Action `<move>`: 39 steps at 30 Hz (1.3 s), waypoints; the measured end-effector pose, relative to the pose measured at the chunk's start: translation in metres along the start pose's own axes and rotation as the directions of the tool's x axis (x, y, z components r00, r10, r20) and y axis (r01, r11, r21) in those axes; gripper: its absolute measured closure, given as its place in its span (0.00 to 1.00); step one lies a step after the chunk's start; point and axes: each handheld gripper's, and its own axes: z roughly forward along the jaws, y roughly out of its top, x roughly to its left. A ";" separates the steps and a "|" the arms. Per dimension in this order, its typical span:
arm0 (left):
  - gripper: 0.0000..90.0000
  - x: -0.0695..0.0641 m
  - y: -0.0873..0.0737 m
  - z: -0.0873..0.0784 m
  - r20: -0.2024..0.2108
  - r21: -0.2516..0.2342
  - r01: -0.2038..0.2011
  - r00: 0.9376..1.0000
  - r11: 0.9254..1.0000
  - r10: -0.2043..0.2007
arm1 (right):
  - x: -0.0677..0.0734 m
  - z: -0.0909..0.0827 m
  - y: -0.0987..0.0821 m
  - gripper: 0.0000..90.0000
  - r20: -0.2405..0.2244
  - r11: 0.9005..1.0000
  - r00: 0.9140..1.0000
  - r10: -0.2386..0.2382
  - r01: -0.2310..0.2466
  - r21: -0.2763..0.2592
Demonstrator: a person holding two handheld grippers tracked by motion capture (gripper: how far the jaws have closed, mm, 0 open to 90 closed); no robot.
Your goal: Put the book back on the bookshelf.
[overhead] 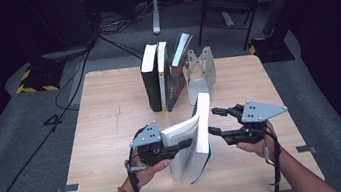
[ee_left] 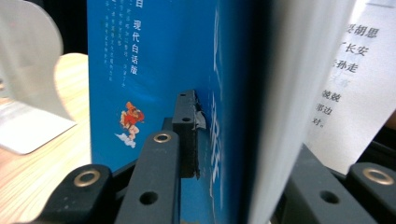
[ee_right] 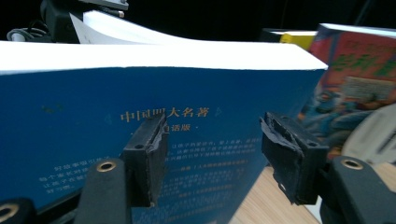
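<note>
At the near middle of the wooden surface [overhead: 113, 134], the thick blue-covered paperback book [overhead: 198, 147] stands upright. Your left hand-held gripper [overhead: 178, 146] is clenched on its cover and pages; your right hand-held gripper [overhead: 215, 121], jaws apart, hovers just beside its back cover.

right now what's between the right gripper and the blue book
Nothing: in the high view a bare gap separates the open right gripper from the blue book.
</note>
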 end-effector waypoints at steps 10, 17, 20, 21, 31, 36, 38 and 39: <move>0.74 -0.004 0.004 -0.001 -0.067 0.018 -0.051 0.996 0.999 0.053 | 0.003 -0.003 -0.001 0.47 0.052 1.000 0.999 0.015 -0.015 -0.003; 0.60 -0.023 0.001 -0.023 -0.101 0.123 -0.132 0.984 0.984 0.145 | 0.017 -0.004 -0.007 0.49 0.021 1.000 1.000 -0.001 0.001 0.001; 0.47 -0.034 -0.012 -0.030 -0.125 0.204 -0.145 0.977 0.968 0.173 | 0.024 -0.002 -0.021 0.49 0.011 0.999 1.000 -0.017 0.017 0.029; 0.45 -0.039 -0.018 -0.032 -0.138 0.230 -0.137 0.975 0.964 0.171 | 0.025 -0.002 -0.024 0.49 0.014 0.999 1.000 -0.019 0.019 0.037; 0.28 -0.060 -0.055 0.007 -0.200 0.375 -0.002 0.976 0.927 0.083 | 0.033 0.014 -0.053 0.47 -0.006 0.994 1.000 -0.016 0.017 0.105; 0.24 -0.068 -0.065 0.032 -0.301 0.346 0.053 0.952 0.937 0.057 | 0.033 0.024 -0.065 0.49 -0.013 0.992 1.000 -0.002 0.004 0.127; 0.27 -0.069 -0.066 0.035 -0.357 0.299 0.082 0.934 0.951 0.032 | 0.032 0.025 -0.066 0.48 -0.013 0.993 1.000 0.005 -0.004 0.121; 0.28 -0.070 -0.067 0.037 -0.377 0.283 0.082 0.926 0.955 0.032 | 0.031 0.026 -0.067 0.48 -0.011 0.993 1.000 0.013 -0.012 0.118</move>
